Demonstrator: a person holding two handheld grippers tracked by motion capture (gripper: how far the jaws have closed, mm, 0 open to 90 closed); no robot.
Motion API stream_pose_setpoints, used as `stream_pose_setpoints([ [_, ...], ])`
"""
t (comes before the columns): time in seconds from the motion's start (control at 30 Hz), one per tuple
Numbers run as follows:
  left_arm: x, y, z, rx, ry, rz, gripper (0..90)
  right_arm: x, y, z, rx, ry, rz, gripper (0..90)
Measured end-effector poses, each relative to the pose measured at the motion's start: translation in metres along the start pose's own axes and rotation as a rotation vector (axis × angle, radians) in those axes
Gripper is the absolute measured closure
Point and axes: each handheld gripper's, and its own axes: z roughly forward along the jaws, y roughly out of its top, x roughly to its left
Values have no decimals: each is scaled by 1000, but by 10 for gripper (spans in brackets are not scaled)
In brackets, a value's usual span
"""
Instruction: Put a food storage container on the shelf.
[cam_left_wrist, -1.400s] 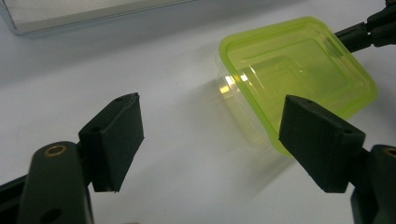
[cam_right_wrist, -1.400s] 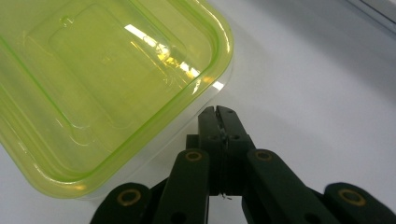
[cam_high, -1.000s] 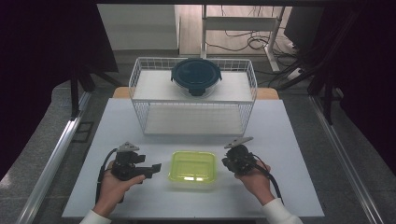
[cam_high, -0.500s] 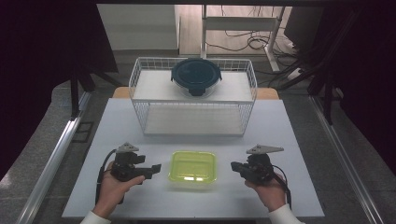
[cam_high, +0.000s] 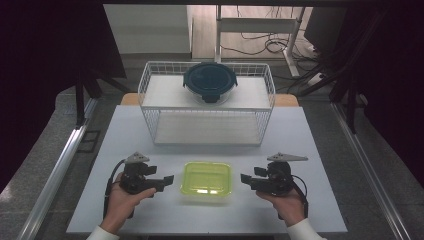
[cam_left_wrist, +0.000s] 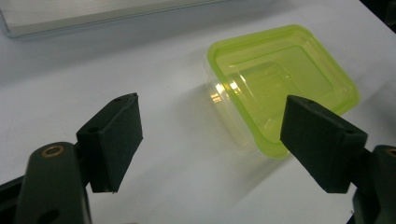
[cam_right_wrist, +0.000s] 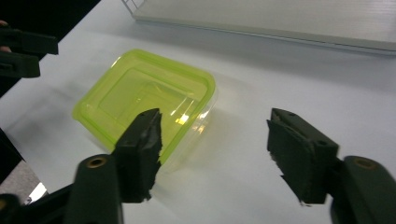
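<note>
From above I see my left gripper (cam_high: 167, 179) and right gripper (cam_high: 244, 178) flanking the yellow-green lidded container (cam_high: 206, 180) on the white table (cam_high: 310, 150), each just beside it and touching nothing. The right jaws have just been opening, with nothing between them. Farther back, a dark round lidded bowl (cam_high: 209, 82) sits on the wire rack (cam_high: 207, 107).

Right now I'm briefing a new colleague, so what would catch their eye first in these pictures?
The yellow-green lidded container sits on the white table near its front edge, between the left gripper and right gripper, both open and apart from it. Behind it stands a white wire basket with a dark round lidded bowl on top.
</note>
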Motion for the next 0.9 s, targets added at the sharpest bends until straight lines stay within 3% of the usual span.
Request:
stream_pose_setpoints([
  [0.17,-2,2,0,-6,-37,-15,203,-3,0,1,3,38,24,294],
  [0.47,-9,9,7,1,-54,-39,207,0,1,10,21,76,61,310],
  [0.63,-10,18,19,24,-90,-66,225,5,9,19,35,66,48,329],
  [0.8,-9,26,28,39,-97,-95,238,6,17,32,72,44,52,337],
  [0.87,-8,29,32,55,-94,-115,241,5,19,41,91,33,59,347],
  [0.9,-5,29,35,56,-89,-143,247,4,19,43,92,33,64,348],
])
